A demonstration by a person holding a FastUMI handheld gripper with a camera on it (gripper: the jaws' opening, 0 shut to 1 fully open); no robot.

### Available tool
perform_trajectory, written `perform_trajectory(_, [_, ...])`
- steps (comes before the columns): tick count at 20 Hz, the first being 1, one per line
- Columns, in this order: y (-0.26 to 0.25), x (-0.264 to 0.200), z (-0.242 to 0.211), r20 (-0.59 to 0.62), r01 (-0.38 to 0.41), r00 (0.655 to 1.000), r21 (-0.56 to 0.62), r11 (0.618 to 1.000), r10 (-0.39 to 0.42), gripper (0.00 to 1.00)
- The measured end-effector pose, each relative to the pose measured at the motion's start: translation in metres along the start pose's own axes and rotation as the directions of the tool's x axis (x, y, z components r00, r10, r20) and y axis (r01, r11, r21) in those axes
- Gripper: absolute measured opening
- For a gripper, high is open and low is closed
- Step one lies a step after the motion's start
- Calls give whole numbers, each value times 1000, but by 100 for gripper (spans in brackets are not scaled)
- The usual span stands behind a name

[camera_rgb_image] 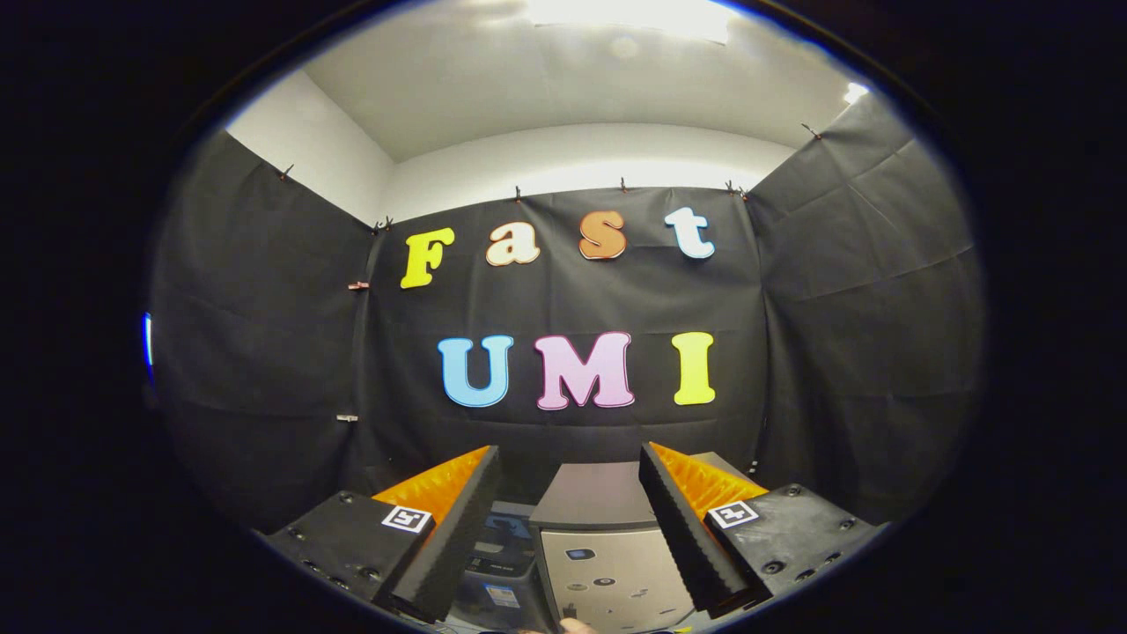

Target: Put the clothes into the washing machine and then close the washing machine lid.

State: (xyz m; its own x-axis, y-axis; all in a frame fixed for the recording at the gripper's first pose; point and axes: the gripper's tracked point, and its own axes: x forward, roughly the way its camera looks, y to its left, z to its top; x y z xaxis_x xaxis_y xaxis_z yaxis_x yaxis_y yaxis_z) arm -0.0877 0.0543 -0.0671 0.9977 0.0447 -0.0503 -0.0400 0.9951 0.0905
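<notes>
Two fingers (440, 546) of the tool (570, 475) are reaching forward nearest the camera, standing spread wide apart and pinching nothing — open air is lying between them. Seen through that gap, the washing machine (607, 572) is sitting just ahead of and below the fingertips: a small boxy silver-grey appliance whose front face is carrying a few small dark buttons or marks too small to make out. Its lid (594, 497) is showing as a flat grey panel on top of the machine, tilting away toward the booth wall; whether it is fully shut I cannot tell. Just beside the washing machine, on the side of the tool's left finger, a dark blue-grey item (506, 550) with a pale sticker is standing close against it, its nature unclear. At the foot of the machine a small pale rounded shape (577, 626) — perhaps a fingertip — is peeking in. Behind the washing machine black cloth (264, 352) is hanging as the booth's wall, pinned by small clips (358, 285).
</notes>
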Motion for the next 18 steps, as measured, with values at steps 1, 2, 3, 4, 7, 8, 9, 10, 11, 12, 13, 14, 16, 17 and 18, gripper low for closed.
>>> perform_trajectory(1, [0,0,2,4,0,1000,-1,1000,0,98])
perform_trajectory(2, [0,1,3,8,0,1000,-3,1000,0,98])
perform_trajectory(3, [0,1,5,11,1,1000,-4,1000,-1,98])
perform_trajectory(4, [1,2,5,15,-2,1000,-6,1000,2,98])
perform_trajectory(7, [3,3,4,15,-13,1000,-7,1000,13,98])
perform_trajectory(8, [4,4,2,13,-16,1000,-6,1000,16,98])
perform_trajectory(9, [5,6,2,10,-19,1000,-4,1000,19,98])
perform_trajectory(10, [5,7,1,7,-20,1000,-3,1000,20,98])
perform_trajectory(11, [3,9,0,5,-17,1000,-1,1000,17,98])
perform_trajectory(12, [2,11,-1,3,-15,1000,3,1000,15,98])
perform_trajectory(13, [2,14,-1,2,-15,1000,8,1000,15,98])
perform_trajectory(14, [1,17,-1,-1,-11,1000,11,1000,11,98])
perform_trajectory(16, [-3,21,-3,-8,1,1000,6,1000,-1,98])
perform_trajectory(17, [-4,22,-3,-7,3,1000,3,1000,-3,98])
perform_trajectory(18, [-4,24,-2,-5,5,1000,0,1000,-5,98])
